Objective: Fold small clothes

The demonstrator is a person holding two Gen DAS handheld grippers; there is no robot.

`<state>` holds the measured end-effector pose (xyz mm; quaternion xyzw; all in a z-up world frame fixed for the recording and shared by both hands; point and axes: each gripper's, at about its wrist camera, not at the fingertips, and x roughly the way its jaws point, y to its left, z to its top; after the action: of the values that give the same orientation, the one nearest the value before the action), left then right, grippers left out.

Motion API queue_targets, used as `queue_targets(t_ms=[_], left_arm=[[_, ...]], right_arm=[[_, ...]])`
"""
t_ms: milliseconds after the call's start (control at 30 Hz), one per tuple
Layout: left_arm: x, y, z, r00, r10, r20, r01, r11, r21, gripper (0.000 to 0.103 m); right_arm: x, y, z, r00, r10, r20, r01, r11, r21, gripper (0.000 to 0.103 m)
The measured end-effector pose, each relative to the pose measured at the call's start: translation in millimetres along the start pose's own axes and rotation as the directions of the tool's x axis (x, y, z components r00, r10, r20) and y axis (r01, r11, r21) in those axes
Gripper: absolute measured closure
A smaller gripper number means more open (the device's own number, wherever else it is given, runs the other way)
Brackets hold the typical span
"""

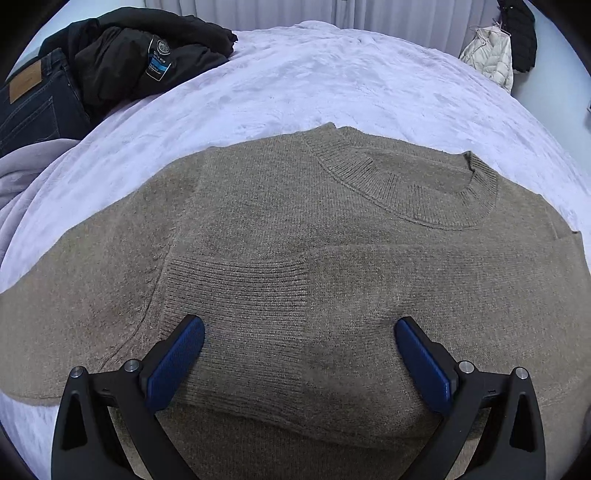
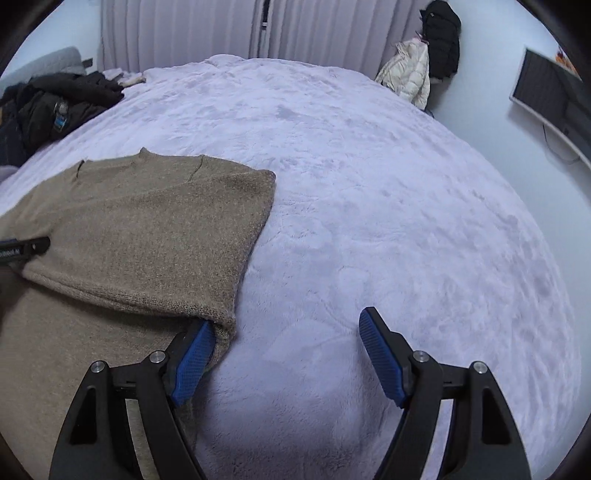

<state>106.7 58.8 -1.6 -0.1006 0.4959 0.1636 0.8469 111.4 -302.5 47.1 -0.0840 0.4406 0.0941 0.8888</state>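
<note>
Right claw (image 2: 288,328) beside sweater (image 2: 147,221) edge

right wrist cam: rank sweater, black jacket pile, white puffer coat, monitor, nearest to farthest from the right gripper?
From the right gripper:
1. Brown sweater, touching its left finger.
2. Monitor, far right by the wall, and black jacket pile, far left on the bed: too close to call.
3. White puffer coat, hanging beyond the bed's far end.

Home bedroom — bed under lilac fleece blanket (image 2: 369,184), curtains (image 2: 177,33), coats (image 2: 424,62) hanging in corner
</note>
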Motion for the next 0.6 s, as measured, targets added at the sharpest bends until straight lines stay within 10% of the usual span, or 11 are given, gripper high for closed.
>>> queue_targets(t_ms=[133, 267, 433, 600], left_arm=[[-18, 6, -2, 1.000, 0.018, -0.005, -0.019, 0.999, -0.027, 0.000], [-36, 10, -9, 0.999, -0.041, 0.029, 0.043, 0.997, -0.063, 0.000], [-22, 18, -22, 1.000, 0.008, -0.016, -0.009, 0.999, -0.038, 0.000], [-50, 63, -36, 0.998, -0.059, 0.011, 0.060, 0.986, -0.158, 0.000]], right_arm=[[-32, 4, 2, 0.994, -0.080, 0.079, 0.082, 0.997, -0.013, 0.023], [-44, 24, 17, 0.986, 0.129, 0.102, -0.130, 0.992, -0.001, 0.022], [13, 95, 31, 0.972, 0.223, -0.074, -0.229, 0.970, -0.085, 0.022], [64, 132, 46, 0.979, 0.111, -0.168, -0.131, 0.985, -0.111, 0.012]])
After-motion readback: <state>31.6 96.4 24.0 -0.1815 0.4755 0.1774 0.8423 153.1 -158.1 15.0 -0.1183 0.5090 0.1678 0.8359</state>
